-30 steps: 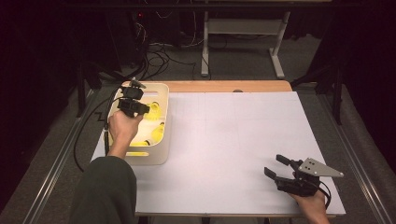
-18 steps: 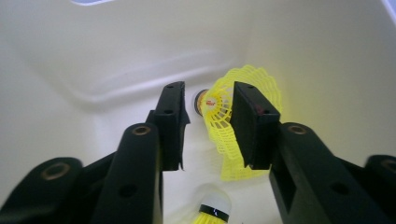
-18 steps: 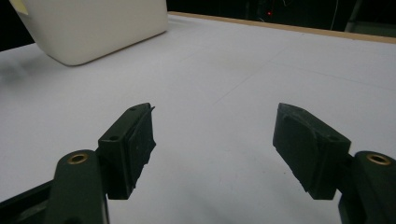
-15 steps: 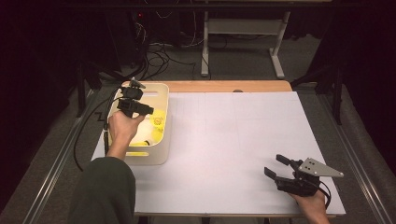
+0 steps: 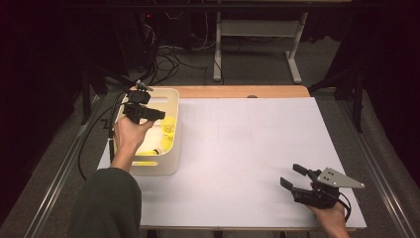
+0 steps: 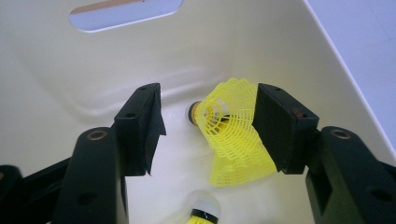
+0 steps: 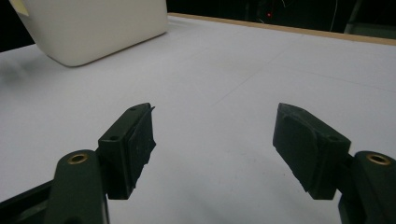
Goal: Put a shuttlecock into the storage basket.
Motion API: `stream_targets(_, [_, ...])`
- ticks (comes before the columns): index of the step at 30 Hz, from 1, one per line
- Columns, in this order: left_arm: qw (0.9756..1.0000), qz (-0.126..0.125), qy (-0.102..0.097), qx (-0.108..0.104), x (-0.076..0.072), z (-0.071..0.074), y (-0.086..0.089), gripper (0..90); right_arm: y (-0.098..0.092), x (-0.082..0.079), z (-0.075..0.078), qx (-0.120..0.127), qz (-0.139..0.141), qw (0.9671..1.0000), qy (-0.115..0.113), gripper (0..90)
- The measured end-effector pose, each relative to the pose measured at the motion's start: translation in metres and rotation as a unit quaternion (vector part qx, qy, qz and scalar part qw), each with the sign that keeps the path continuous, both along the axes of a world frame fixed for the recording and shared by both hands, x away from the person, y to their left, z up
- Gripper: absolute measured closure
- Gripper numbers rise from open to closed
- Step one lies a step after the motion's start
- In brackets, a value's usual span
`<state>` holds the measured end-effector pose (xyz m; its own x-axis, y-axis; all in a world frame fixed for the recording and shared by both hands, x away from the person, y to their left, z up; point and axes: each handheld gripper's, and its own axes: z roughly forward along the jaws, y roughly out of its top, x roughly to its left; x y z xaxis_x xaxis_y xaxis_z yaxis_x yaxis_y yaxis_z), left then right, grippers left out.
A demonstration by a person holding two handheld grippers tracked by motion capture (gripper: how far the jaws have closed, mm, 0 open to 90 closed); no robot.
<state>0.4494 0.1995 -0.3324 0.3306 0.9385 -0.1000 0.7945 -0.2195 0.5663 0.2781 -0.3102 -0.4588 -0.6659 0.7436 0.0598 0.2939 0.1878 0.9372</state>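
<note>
- Dark floor and trailing cables surround a table (image 5: pixel 237 148) covered in white, with a bare wooden strip along its far edge.
- At the left edge stands a cream plastic bin (image 5: pixel 171 163) holding several yellow shuttlecocks (image 5: pixel 168 130).
- Over the bin, the left gripper (image 5: pixel 148 113) points down inside; its jaws have just been opening and now stand wide.
- In the left gripper view, one yellow shuttlecock (image 6: pixel 229 126) lies on the bin floor between the jaws, its mesh skirt up against the right-hand pad while the other pad stands clear, so nothing is clamped.
- A second shuttlecock's white cork tip (image 6: pixel 205 205) shows nearer the camera.
- Judging by its looks, the shuttlecock is very light, and its net skirt is soft and springy and will buckle under a hard squeeze; the cork head or the narrow neck just behind it seems the firmer place to pinch.
- Far right, near the table's front corner, the right gripper (image 5: pixel 297 178) rests low over bare table, jaws spread wide with nothing between them.
</note>
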Motion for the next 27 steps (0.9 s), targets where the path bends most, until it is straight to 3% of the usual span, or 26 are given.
stream_targets(8, [0.9998,-0.007,-0.015,-0.003,-0.004,0.006,-0.006,40.2,-0.001,-0.001,0.0,0.001,0.0,1.0,-0.001,29.8])
stream_targets(11, [0.9996,-0.012,-0.024,0.011,-0.006,0.008,-0.009,40.4,0.0,-0.001,0.0,0.001,0.0,1.0,-0.001,29.8])
stream_targets(27, [0.9989,-0.035,-0.027,-0.014,-0.009,0.015,-0.019,39.5,0.0,-0.001,0.001,0.002,0.0,1.0,-0.001,29.8])
